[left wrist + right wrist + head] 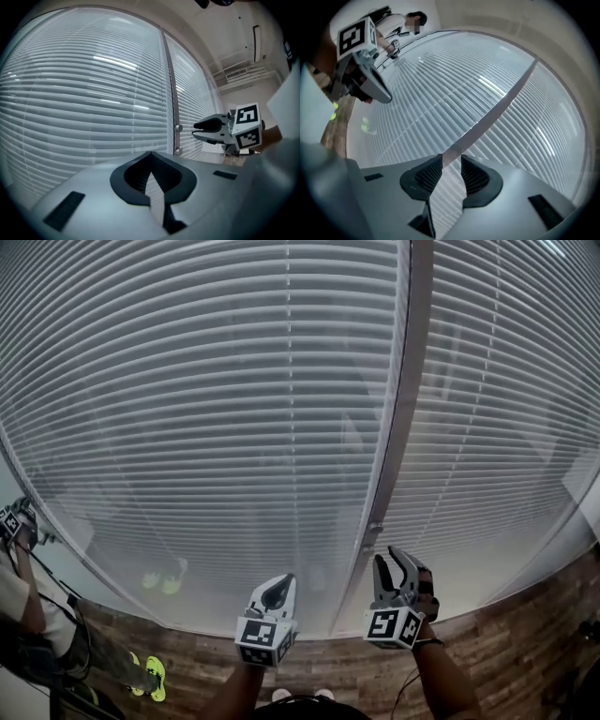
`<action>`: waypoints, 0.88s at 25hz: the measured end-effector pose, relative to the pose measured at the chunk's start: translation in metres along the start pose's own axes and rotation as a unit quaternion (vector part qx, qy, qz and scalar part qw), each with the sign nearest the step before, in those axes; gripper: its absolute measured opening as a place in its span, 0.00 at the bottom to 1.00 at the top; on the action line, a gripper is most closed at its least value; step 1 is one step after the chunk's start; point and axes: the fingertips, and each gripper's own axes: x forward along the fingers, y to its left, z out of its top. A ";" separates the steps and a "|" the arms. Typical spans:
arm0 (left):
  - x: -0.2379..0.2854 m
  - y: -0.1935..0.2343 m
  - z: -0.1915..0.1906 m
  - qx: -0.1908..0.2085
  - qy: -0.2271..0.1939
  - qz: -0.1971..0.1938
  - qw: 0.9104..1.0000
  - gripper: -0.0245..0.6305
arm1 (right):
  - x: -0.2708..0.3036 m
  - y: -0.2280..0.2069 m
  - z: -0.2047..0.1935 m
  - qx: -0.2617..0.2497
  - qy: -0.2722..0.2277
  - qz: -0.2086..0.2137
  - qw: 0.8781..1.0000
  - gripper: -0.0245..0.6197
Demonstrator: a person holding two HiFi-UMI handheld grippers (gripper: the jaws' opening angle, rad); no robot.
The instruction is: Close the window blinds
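Blinds: white horizontal-slat window blinds (206, 409) hang straight ahead across two panes, divided by a grey upright frame (405, 409).
Left tongs (279, 585): tips pressed together, gripping nothing, aimed at the slats.
Right tongs (388, 563): moderately parted, empty, near the frame.

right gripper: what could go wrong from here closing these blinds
1. The right gripper is open and empty near the grey vertical window post. The small round knob on that post is a hard target, so the jaws may close beside it.
2. The thin white horizontal slats lie just ahead of both grippers, and a jaw tip could snag or bend one.
3. The shut left gripper sits close alongside and could bump the right.
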 end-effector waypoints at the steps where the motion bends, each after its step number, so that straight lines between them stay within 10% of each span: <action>1: -0.003 0.001 0.000 0.001 0.001 0.003 1.000 0.04 | -0.005 0.004 0.001 0.031 -0.005 0.008 0.999 0.24; 5: -0.007 0.005 0.008 0.007 -0.003 0.022 1.000 0.04 | -0.019 -0.002 -0.007 0.162 -0.022 0.018 0.986 0.12; 22: -0.026 -0.035 0.025 0.013 -0.002 0.046 0.999 0.04 | -0.041 0.022 -0.014 0.278 -0.046 0.020 0.959 0.04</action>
